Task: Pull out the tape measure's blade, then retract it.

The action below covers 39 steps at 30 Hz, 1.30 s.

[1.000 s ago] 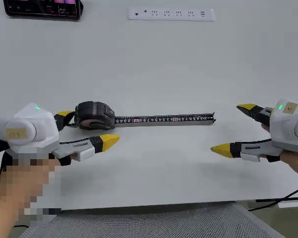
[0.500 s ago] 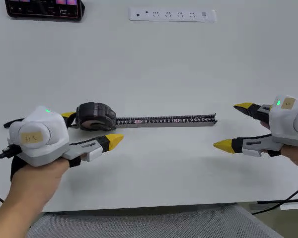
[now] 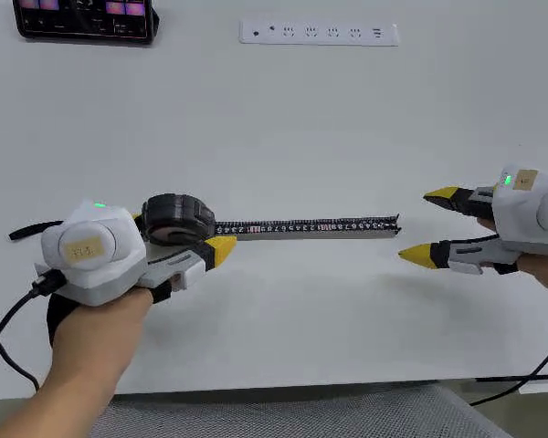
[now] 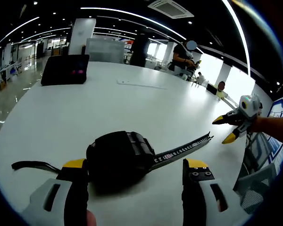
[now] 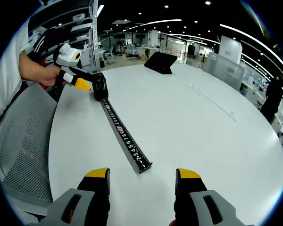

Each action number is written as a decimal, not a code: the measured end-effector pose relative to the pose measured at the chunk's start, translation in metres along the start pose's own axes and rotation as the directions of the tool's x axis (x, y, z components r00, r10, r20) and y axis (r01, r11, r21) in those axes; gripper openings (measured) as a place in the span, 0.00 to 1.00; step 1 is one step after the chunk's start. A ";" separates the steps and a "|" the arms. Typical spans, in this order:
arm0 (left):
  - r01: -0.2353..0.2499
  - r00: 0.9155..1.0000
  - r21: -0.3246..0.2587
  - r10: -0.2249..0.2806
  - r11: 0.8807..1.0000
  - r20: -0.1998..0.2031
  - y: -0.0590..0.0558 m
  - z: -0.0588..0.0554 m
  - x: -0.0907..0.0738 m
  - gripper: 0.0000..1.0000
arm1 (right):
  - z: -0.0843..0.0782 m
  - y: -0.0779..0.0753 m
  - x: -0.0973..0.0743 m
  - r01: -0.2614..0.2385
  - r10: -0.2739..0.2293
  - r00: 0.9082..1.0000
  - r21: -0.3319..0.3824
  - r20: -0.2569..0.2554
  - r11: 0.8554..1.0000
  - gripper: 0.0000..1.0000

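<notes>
Compared to a second ago, the left gripper point(image 3: 178, 233) is sitting much closer in. It was hanging off to the side of the chunky black plastic tape measure case point(image 3: 176, 217), and now its jaws are straddling it, spread wide. They aren't clamping anything as far as the left gripper view is showing. One jaw is right up against the case and I can't tell if it's touching. The case and the long black blade with pale numbers point(image 3: 306, 225) aren't budging, with the blade lying flat on the white tabletop point(image 3: 301, 119) and running straight out from the case. The right gripper point(image 3: 429, 224) is hovering just past the blade's far end from the case, jaws apart, carrying nothing.

What's bugging me is that nothing is braking that blade. If the lock is let go with the hook end loose, I'm betting the blade is whipping back hard and the unclamped case is skidding or twisting on that slick top. An off-centre squeeze from the left could be spinning the case too.
</notes>
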State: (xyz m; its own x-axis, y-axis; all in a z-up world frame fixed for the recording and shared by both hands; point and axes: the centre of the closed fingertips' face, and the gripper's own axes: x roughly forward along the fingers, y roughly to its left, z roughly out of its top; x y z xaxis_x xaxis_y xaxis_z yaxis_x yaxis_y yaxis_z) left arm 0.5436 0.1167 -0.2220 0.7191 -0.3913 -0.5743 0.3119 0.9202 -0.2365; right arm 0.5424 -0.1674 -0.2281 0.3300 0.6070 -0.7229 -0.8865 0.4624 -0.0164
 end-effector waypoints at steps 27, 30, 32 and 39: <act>-0.166 0.986 -0.075 0.167 0.983 -0.002 0.009 0.001 0.008 0.73 | -0.002 -0.008 0.020 -0.110 0.101 0.990 -0.087 -0.097 0.990 0.36; -0.183 0.983 -0.075 0.183 0.980 -0.012 0.012 0.000 0.008 0.70 | -0.002 -0.008 0.023 -0.115 0.105 0.989 -0.096 -0.106 0.989 0.34; -0.192 0.981 -0.087 0.191 0.978 -0.014 0.013 0.000 0.009 0.69 | -0.001 -0.007 0.024 -0.118 0.107 0.988 -0.103 -0.107 0.988 0.31; -0.210 0.978 -0.104 0.210 0.972 -0.011 0.017 0.001 0.009 0.66 | 0.001 -0.007 0.027 -0.129 0.117 0.987 -0.113 -0.111 0.985 0.31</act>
State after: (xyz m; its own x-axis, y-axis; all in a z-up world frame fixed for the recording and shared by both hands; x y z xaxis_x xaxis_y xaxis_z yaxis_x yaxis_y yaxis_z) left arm 0.5557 0.1285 -0.2306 0.7616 -0.1892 -0.6199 0.0873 0.9777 -0.1911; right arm 0.5579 -0.1533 -0.2472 0.1863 0.5815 -0.7919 -0.9526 0.3043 -0.0006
